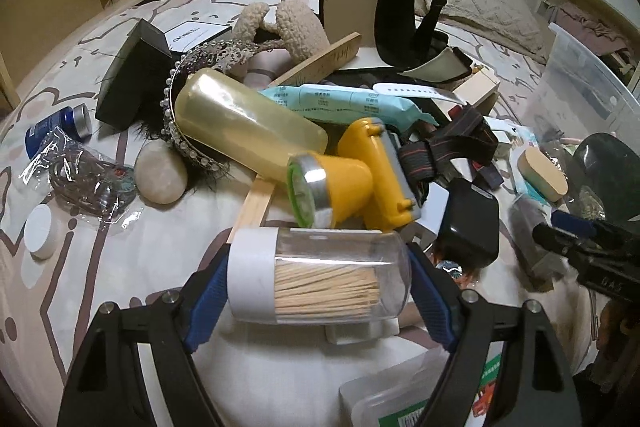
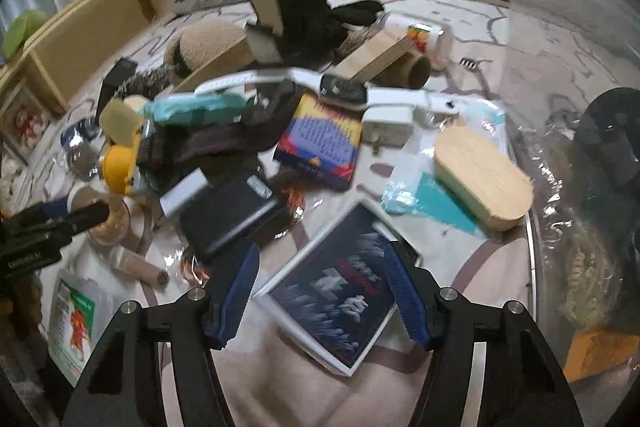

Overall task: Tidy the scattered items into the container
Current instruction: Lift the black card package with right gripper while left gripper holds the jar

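Patterned bedding (image 1: 132,267) is littered with clutter while the toothpick jar (image 1: 320,277) is clamped crosswise in the left gripper (image 1: 316,291), presumably for carrying to the clear container (image 1: 580,83) alongside, and the right gripper (image 2: 320,301) is poised unclenched around a dark booklet (image 2: 340,291).

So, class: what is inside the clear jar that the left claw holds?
The clear jar in the left claw holds a dense bundle of pale wooden sticks, lying sideways. A white label wraps one end, hiding whatever lies behind it.
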